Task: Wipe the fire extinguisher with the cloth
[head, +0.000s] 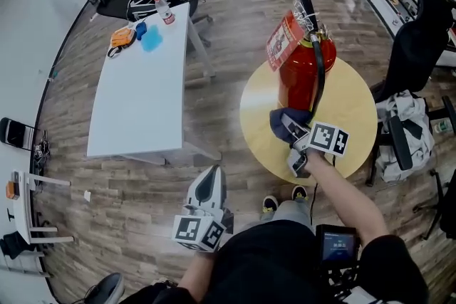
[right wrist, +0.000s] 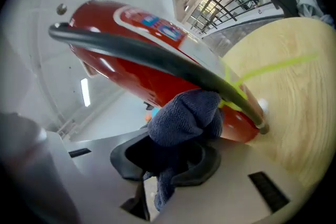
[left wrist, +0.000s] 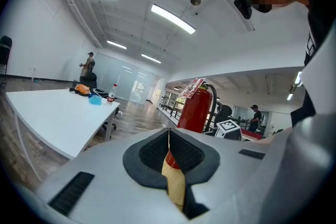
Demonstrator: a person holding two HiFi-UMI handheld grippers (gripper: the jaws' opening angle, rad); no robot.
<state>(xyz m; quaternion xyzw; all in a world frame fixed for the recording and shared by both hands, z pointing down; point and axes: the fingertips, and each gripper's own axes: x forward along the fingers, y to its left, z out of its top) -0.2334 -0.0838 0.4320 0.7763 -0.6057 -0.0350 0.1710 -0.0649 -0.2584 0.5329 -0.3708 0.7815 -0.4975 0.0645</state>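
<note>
Just right of centre, the extinguisher [head: 305, 75] sits on the round yellow bench [head: 356, 114]. The right gripper [head: 293, 133] pinches the dark blue cloth [head: 281, 121] and holds it against the extinguisher's lower body, beside the black hose [head: 318, 75]. The left gripper [head: 207, 185], at lower centre, is off the bench, pressed together on nothing.

Black top [head: 263, 260], grey trousers [head: 291, 210], pale grey left gripper [head: 210, 174] and right gripper [head: 288, 126], black-padded fingers [left wrist: 147, 155], square-marker cubes [head: 329, 137]
</note>
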